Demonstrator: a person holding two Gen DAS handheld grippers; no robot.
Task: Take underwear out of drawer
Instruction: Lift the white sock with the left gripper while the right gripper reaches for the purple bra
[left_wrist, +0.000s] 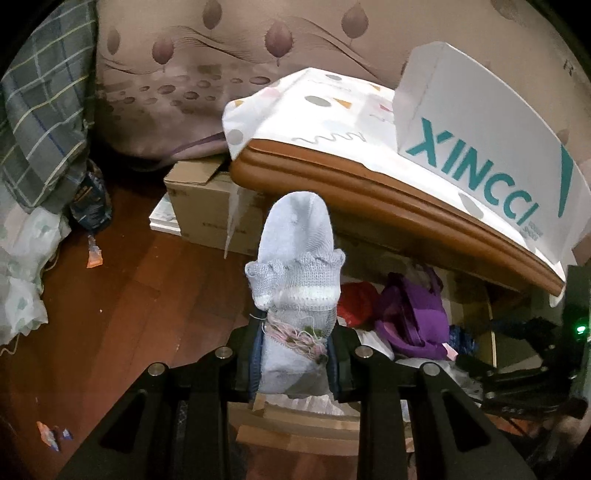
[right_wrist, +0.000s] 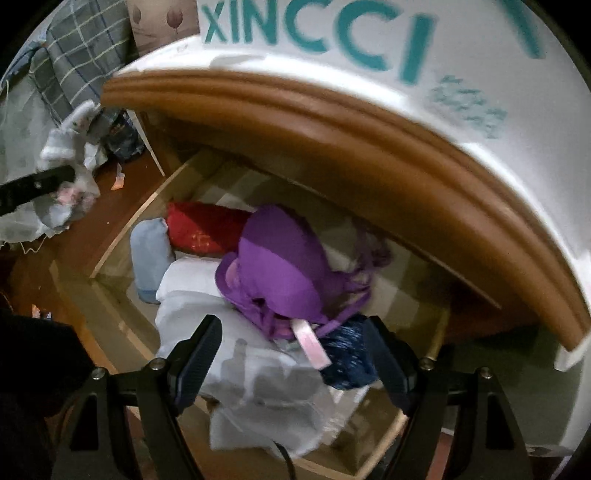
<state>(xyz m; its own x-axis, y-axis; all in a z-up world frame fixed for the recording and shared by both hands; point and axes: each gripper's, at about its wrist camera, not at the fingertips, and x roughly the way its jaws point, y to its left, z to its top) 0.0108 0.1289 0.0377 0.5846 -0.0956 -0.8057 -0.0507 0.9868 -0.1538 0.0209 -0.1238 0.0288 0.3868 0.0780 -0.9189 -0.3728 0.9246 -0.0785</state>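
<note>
Drawer (right_wrist: 122, 236) interior: right view only.

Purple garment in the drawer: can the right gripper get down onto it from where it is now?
Probably yes. The right gripper is open and empty above the open drawer, and the purple garment lies on top of the pile just ahead of its fingertips. The cabinet's brown top edge overhangs farther back.

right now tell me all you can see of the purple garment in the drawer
The purple garment is soft, crumpled fabric in two purple shades, with thin straps trailing and a pale pink tag at its near edge. It lies heaped on white clothes inside the open drawer, beside a red item. No hand-held gripper touches it.
</note>
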